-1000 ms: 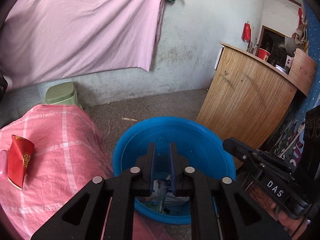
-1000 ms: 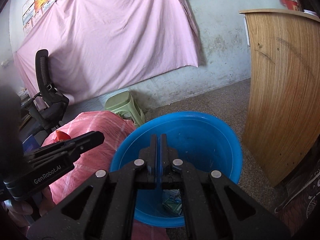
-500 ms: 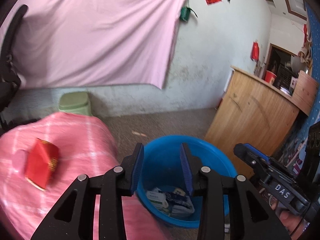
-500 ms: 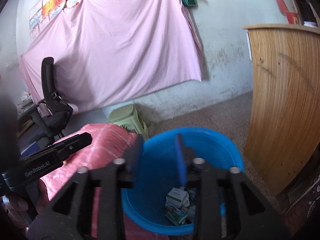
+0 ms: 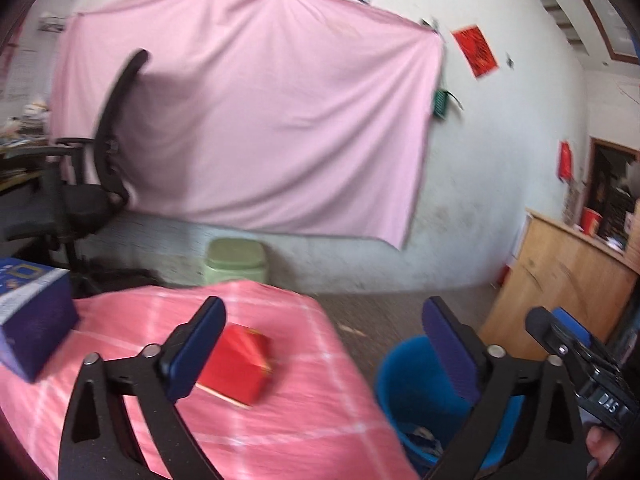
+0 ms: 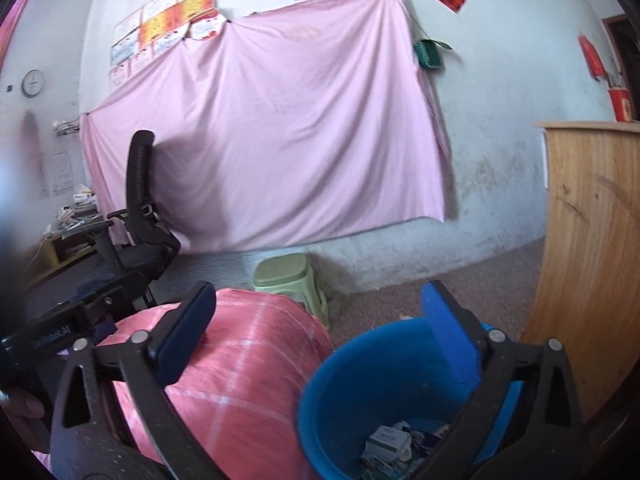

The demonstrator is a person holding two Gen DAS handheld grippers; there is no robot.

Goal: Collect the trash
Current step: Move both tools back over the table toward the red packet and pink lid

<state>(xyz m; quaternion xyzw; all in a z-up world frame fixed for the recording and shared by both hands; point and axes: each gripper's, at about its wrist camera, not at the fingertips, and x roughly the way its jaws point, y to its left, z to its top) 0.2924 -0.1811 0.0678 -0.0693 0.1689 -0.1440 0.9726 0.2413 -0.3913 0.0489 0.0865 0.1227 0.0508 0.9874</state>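
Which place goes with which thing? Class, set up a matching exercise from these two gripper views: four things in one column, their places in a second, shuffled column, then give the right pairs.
Things:
1. red box
2. small cartons
3. green stool
4. purple box

Places:
A. on the floor by the wall
B. in the blue bucket
C. middle of the pink cloth
D. left edge of the pink cloth

Pairs: 1-C, 2-B, 3-A, 4-D
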